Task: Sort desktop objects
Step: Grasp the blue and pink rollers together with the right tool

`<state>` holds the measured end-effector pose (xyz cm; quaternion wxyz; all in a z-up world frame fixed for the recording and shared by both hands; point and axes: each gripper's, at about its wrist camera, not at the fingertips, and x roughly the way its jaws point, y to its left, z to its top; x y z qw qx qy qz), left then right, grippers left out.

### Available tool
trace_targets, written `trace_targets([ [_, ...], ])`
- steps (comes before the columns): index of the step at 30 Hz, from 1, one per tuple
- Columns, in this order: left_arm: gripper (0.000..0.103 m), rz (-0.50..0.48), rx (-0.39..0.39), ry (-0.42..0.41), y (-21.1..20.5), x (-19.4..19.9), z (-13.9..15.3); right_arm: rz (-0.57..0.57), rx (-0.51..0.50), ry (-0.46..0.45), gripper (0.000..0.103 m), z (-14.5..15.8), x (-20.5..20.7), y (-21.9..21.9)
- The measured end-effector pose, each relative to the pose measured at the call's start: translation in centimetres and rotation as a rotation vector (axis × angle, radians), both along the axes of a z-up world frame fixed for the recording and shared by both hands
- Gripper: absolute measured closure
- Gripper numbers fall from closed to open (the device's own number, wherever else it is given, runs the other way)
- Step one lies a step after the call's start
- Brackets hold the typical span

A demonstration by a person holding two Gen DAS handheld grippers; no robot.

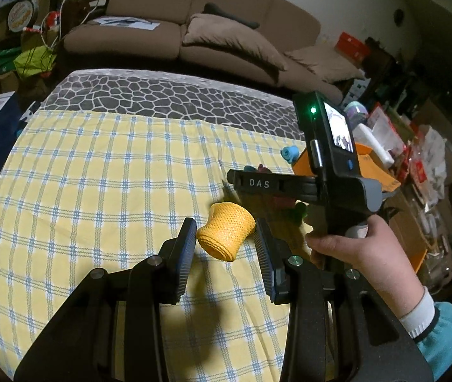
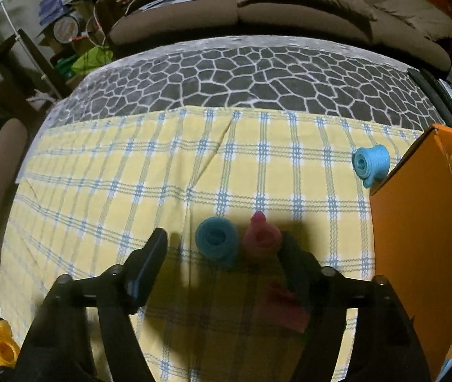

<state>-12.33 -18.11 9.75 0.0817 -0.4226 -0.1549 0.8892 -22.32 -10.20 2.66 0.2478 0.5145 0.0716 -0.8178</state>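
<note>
A yellow mesh roll (image 1: 226,235) sits between the fingers of my left gripper (image 1: 224,242), raised above the checked yellow cloth (image 1: 98,191); the jaws are close against its sides. It also shows at the bottom left of the right wrist view (image 2: 1,347). My right gripper (image 2: 222,248) is open over a teal roll (image 2: 216,242) and a pink roll (image 2: 261,235) lying side by side on the cloth. A red roll (image 2: 281,305) lies in shadow under its right finger. A light blue roll (image 2: 370,164) lies beside an orange box (image 2: 413,232).
A grey stone-pattern cloth (image 2: 242,79) covers the far part of the table. A brown sofa (image 1: 194,25) stands behind. The orange box stands at the table's right edge. Clutter fills the room at the right (image 1: 417,159). The right-hand device (image 1: 331,159) is close to my left gripper.
</note>
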Motion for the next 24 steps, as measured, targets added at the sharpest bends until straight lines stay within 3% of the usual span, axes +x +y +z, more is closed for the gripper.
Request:
trace_targets([
  [6, 0.068, -0.004, 0.003, 0.004, 0.1, -0.1, 0.1, -0.008, -0.051, -0.019, 0.033, 0.4, 0.2, 0.8],
  [10, 0.068, -0.006, 0.005, 0.002, 0.3, -0.1, 0.1, 0.004, -0.022, -0.016, 0.033, 0.2, 0.2, 0.4],
  [12, 0.068, -0.005, 0.005, 0.002, 0.3, -0.1, 0.1, 0.016, -0.002, -0.01, 0.04, -0.2, 0.3, 0.0],
  [13, 0.068, -0.005, 0.005, 0.003, 0.3, -0.1, 0.1, 0.021, 0.019, 0.003, 0.059, -0.4, 0.4, -0.2],
  [18, 0.068, -0.002, 0.012, 0.007, 0.2, -0.1, 0.2, 0.035, -0.01, 0.013, 0.059, 0.2, 0.8, 0.2],
  [24, 0.068, -0.013, 0.018, 0.018, 0.8, 0.1, 0.7, 0.053, -0.07, 0.071, 0.059, 3.4, 2.8, 1.6],
])
